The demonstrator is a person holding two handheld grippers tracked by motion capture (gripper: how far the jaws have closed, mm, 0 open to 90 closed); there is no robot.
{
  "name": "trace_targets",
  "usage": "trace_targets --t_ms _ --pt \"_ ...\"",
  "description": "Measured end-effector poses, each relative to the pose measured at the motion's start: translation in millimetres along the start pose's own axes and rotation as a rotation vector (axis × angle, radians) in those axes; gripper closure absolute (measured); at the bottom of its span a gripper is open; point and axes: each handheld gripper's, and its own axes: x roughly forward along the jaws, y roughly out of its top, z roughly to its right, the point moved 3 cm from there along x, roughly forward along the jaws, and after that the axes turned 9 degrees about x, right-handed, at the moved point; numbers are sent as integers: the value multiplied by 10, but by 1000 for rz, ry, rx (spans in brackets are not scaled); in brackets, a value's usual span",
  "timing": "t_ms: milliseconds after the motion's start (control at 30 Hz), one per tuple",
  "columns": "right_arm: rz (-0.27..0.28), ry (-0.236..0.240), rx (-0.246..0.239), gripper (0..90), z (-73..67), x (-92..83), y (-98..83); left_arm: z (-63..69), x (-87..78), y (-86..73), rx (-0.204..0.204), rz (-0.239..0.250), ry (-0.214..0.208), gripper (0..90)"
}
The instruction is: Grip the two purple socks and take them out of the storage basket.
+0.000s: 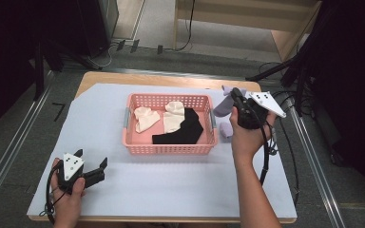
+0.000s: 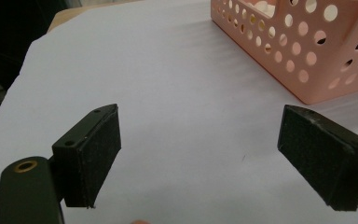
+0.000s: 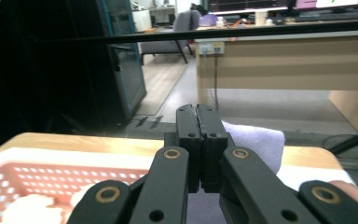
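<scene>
A pink perforated basket [image 1: 171, 149] stands mid-table and holds two cream socks [image 1: 147, 118] and a black sock [image 1: 186, 131]. Just right of the basket, my right gripper [image 1: 232, 93] is raised off the table and shut on a lavender sock [image 1: 220, 108] that hangs from its tips. In the right gripper view the jaws [image 3: 198, 112] are pressed together, with the lavender sock [image 3: 257, 140] bulging behind them and the basket [image 3: 51, 178] below left. A second lavender sock [image 1: 225, 129] lies on the table under that hand. My left gripper [image 1: 92, 159] rests open at the near left, nothing between its pads [image 2: 98, 154].
A white sheet [image 1: 171, 185] covers the wooden table. In the left gripper view the basket's corner [image 2: 307, 56] stands ahead to the right. Cables and dark stands crowd the floor at the right and back.
</scene>
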Motion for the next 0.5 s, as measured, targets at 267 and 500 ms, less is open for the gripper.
trace_targets --t_ms 267,500 --pt "-13 -64 10 898 251 -41 -65 0 2 0 3 2 0 141" --pt "-53 -112 4 896 435 -42 -264 4 -1 0 2 0 1 141"
